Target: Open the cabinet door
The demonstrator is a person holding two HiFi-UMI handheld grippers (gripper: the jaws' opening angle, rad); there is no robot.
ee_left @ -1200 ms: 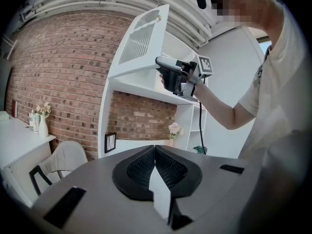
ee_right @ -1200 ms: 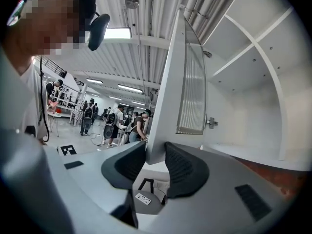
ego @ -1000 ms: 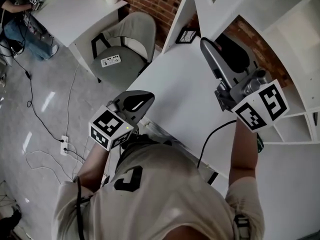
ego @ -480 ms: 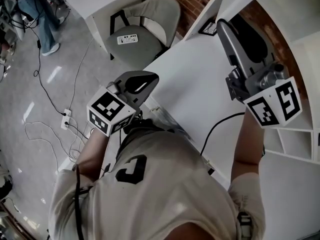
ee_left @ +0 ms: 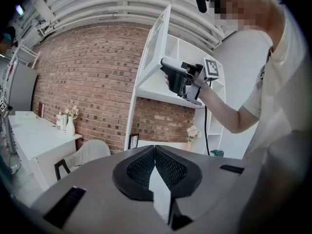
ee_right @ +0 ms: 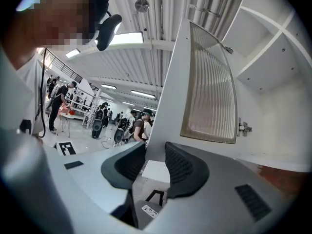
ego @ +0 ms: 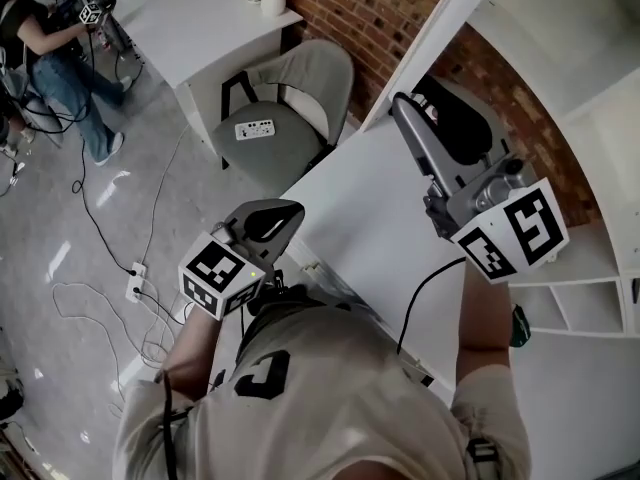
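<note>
The white cabinet door (ee_right: 207,89) has a ribbed glass panel and stands swung open from the wall cabinet (ee_right: 273,72). My right gripper (ee_right: 155,167) is shut on the door's free edge, which fills the gap between the dark pads (ee_right: 183,172). From the head view the door (ego: 440,23) appears as a white strip, with the right gripper (ego: 405,103) raised to it. The left gripper view shows that same grip (ee_left: 166,74) on the door (ee_left: 157,43). My left gripper (ee_left: 154,152) is shut on nothing and hangs low over the counter's front edge (ego: 293,208).
A white counter (ego: 370,218) runs under the cabinet, with a picture frame (ee_left: 133,141) and flowers (ee_left: 193,132) at its back. A grey chair (ego: 290,98), a white desk (ego: 200,18), floor cables and a power strip (ego: 135,283) lie left. A person (ego: 50,38) stands far left.
The head view has swayed and both hands have shifted a little sideways. The right gripper keeps its hold on the door's edge. The left gripper stays shut.
</note>
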